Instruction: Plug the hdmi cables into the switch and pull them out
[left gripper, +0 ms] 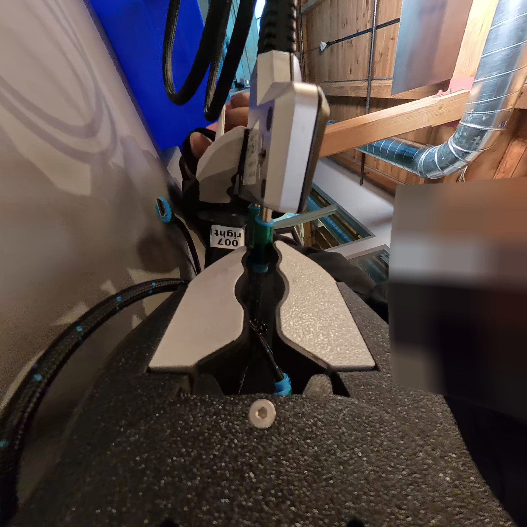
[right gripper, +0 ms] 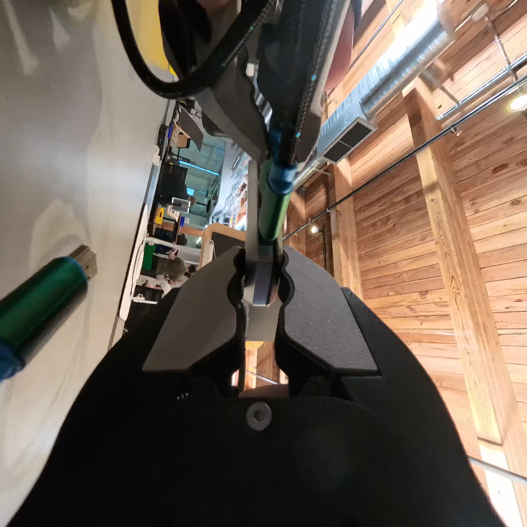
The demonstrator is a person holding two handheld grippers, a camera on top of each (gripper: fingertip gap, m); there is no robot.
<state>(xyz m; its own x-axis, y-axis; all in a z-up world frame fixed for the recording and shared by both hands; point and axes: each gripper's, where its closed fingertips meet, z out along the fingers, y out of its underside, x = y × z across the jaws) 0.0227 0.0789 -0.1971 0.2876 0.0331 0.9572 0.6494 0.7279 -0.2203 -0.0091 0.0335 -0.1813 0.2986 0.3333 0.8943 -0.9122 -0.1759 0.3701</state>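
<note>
My right gripper (right gripper: 261,256) is shut on the silver HDMI switch (right gripper: 261,288) and holds it up in the air. In the left wrist view the switch (left gripper: 288,148) is straight ahead, with the right gripper's grey fingers (left gripper: 219,168) on its left side. My left gripper (left gripper: 261,251) is shut on a black braided HDMI cable just behind its green plug (left gripper: 258,233). The plug's metal tip (left gripper: 266,212) meets the switch's lower edge. The same plug (right gripper: 272,208) shows in the right wrist view. A second green plug (right gripper: 42,296) lies loose at the left.
A silver connector (left gripper: 273,65) with a black braided cable sits in the switch's far end. A grey tabletop (left gripper: 57,171) fills the left, with the loose plug (left gripper: 162,212) and cable loops (left gripper: 185,57) on it. Wooden walls and metal ducts (left gripper: 456,142) are behind. One gripper's finger ends stand about 5 centimeters off the other's.
</note>
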